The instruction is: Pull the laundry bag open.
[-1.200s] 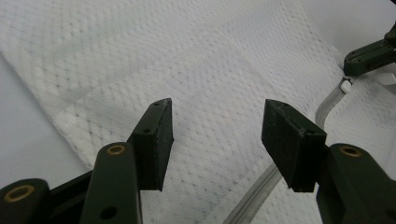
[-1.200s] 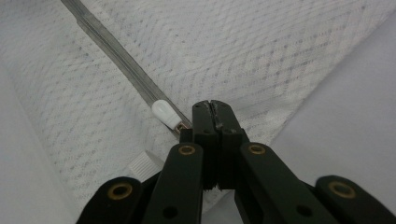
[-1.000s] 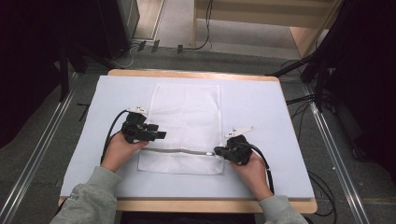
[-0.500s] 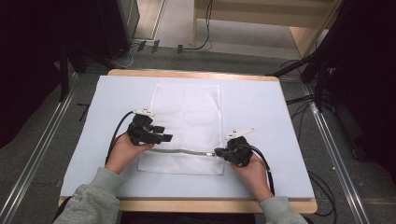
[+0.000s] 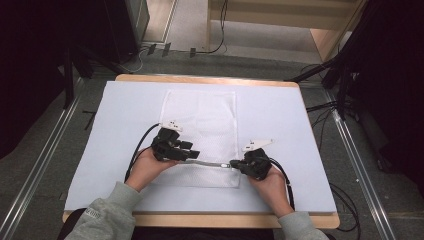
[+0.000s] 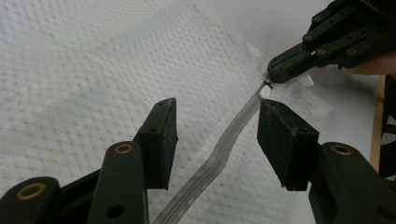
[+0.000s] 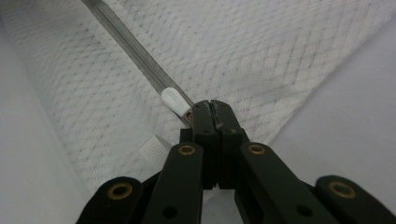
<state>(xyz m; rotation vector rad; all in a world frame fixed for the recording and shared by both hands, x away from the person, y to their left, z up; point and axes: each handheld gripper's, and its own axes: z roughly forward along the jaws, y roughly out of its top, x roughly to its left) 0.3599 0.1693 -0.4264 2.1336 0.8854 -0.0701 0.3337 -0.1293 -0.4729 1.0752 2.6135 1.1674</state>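
Observation:
A white mesh bag (image 5: 200,120) lies flat on the white mat, its grey zipper (image 5: 210,163) running across near the front end. My left gripper (image 5: 192,154) hovers just above the zipper, open; in the left gripper view the zipper (image 6: 229,140) passes between the jaws of my left gripper (image 6: 217,126) without touching them. My right gripper (image 5: 234,164) sits at the zipper's right end. In the right gripper view my right gripper (image 7: 214,108) is shut on the small metal link of the white zipper pull (image 7: 173,100), at the end of the zipper tape (image 7: 135,51). My right gripper (image 6: 280,70) shows again beyond the left jaws.
The white mat (image 5: 300,125) covers a wooden table (image 5: 200,79). Black cables trail from both grippers toward the front edge (image 5: 200,219). Metal floor rails (image 5: 357,165) run along both sides, and dark equipment stands at the left and right.
My left gripper has moved right along the zipper, closer to the right gripper. The right gripper has stayed put on the zipper pull.

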